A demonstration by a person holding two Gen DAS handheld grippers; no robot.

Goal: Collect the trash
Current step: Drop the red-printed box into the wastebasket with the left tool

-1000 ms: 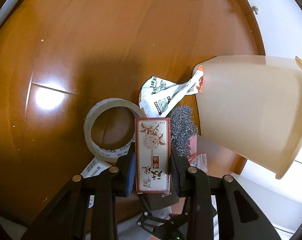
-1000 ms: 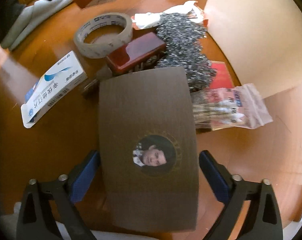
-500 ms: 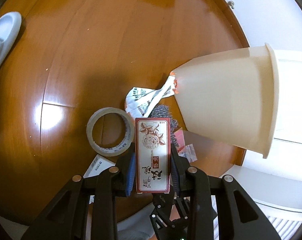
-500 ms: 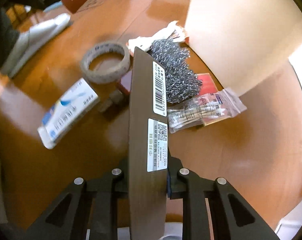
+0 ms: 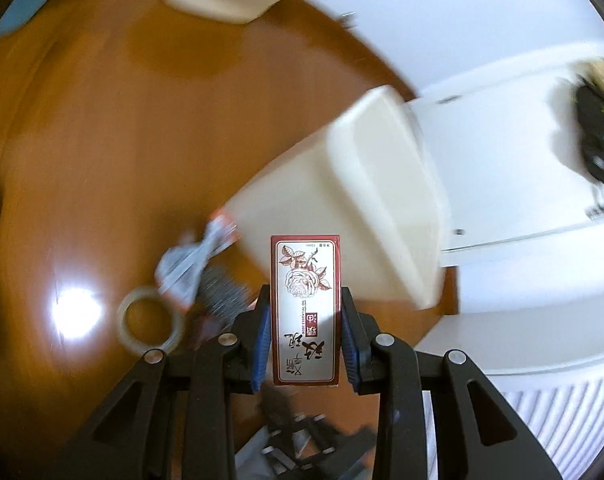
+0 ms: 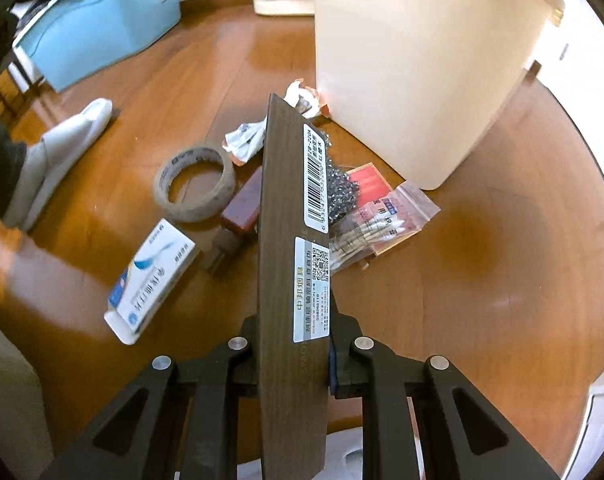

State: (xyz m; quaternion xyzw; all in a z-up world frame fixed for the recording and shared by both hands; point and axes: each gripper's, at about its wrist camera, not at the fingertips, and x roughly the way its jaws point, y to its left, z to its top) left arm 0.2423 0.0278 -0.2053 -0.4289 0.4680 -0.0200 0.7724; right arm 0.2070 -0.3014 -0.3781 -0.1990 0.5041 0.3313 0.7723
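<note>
Trash lies in a heap on the wooden floor [image 6: 481, 264] against the foot of the cream bin [image 6: 413, 60]: a tape roll [image 6: 196, 188], steel wool [image 6: 341, 196], a crumpled wrapper [image 6: 244, 140], a bag of cotton swabs [image 6: 381, 220] and a white-and-blue box [image 6: 154, 280]. The left gripper [image 5: 305, 336] clamps a small rose-printed box [image 5: 305, 308] in the air near the bin's rim. The right gripper [image 6: 292, 350] clamps a flat brown box [image 6: 286, 240] on edge above the heap.

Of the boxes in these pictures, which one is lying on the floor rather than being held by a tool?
The white and blue box lies flat on the wooden floor; the rose-printed box and the dark brown box are each clamped in a tool.
</note>
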